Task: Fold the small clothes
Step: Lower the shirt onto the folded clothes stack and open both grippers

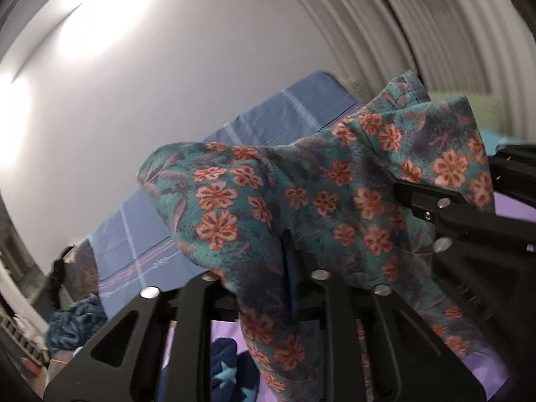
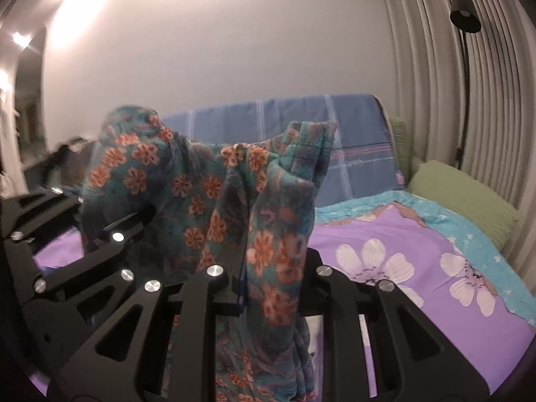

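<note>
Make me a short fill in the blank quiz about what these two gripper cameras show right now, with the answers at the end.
1. Both grippers hold up one floral garment with orange ____ on teal.
2. Below it lies a bedspread whose ground colour is ____.
3. The pillow by the curtain is ____.
4. The black floor lamp stands in front of the pleated ____.

Answers: flowers; purple; green; curtain

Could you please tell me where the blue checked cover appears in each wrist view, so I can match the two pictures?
Left wrist view: the blue checked cover runs diagonally across the centre-left, behind the floral garment.
Right wrist view: it spans the centre-right, below the wall.
Shared landmark: the floral garment, hanging in front of the cover in both.
</note>
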Demonstrator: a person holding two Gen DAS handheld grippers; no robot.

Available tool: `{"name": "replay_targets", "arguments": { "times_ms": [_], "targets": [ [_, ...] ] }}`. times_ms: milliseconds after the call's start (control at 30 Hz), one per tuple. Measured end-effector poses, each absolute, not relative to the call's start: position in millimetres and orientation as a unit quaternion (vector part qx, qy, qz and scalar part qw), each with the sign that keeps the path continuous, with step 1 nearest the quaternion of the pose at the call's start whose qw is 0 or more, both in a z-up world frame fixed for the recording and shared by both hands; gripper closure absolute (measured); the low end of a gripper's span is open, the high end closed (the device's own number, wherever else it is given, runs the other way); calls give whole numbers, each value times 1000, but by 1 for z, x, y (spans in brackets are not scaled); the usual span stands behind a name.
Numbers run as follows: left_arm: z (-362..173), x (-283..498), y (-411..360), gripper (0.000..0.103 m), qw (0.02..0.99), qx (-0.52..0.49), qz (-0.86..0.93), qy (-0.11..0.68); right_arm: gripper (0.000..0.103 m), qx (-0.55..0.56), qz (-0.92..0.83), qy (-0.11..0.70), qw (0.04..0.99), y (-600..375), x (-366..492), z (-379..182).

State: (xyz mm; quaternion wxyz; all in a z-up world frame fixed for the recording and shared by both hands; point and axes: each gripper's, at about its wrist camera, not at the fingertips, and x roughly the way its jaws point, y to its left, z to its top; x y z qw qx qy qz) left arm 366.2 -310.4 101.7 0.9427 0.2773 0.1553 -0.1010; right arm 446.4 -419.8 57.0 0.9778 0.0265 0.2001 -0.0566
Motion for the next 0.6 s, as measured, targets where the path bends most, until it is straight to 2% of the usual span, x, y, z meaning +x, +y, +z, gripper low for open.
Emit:
{"name": "replay_targets", "arguments": {
  "times_ms": [67, 167, 400, 600],
  "targets": [
    [73, 386, -321, 56, 936, 299, -66, 173, 65, 27, -99, 250, 963, -426, 471, 26],
    [36, 396, -321, 42, 928, 329, -23, 172, 67, 55, -109, 292, 949, -442, 480, -14],
    [-11, 407, -285, 37, 908, 328, -67, 253, 67, 37, -83, 366, 926, -453, 464, -78],
    [-30, 381, -260, 36, 905, 309, -97, 275, 66, -3, -88, 359, 929, -432, 412, -73]
  ]
}}
